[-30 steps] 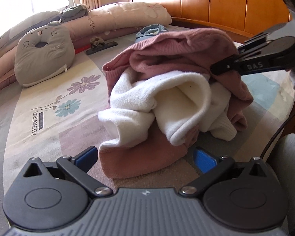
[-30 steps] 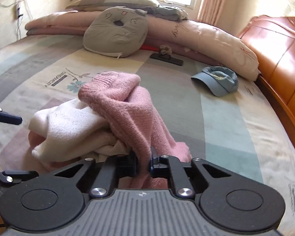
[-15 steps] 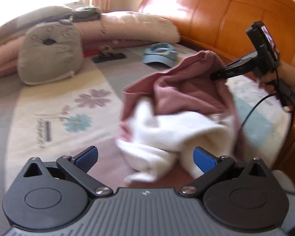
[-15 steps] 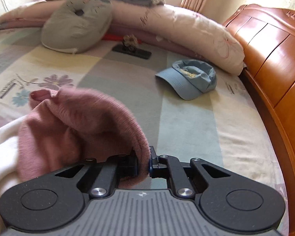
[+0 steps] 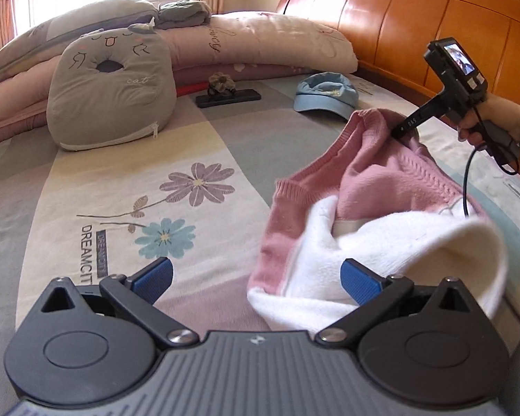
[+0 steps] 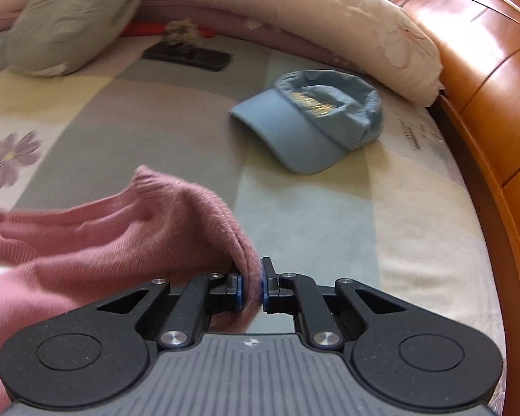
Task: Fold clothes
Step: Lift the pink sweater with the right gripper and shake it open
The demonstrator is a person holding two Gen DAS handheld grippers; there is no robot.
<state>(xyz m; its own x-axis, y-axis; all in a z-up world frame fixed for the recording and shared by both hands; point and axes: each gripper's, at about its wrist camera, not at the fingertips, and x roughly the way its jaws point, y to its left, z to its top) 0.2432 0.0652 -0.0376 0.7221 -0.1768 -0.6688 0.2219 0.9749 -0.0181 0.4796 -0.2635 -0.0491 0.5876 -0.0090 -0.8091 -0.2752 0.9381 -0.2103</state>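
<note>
1. Right gripper jaws clamped nearly shut on a fold of the pink knit sweater, same grip as a second ago.
2. Changed: the sweater was a heap on the bed; now it's been dragged out toward the headboard side, collar edge opened up and lifted.
3. White fleece garment came along, tangled with the pink, and now drapes just in front of the left gripper.
4. Left jaws wide open, holding nothing; right blue pad sits against the white fleece.
5. Meaning: this looks like spreading, not folding yet. The two garments likely need separating first.
6. Blue cap lies close ahead of the pull and could get snagged.
</note>
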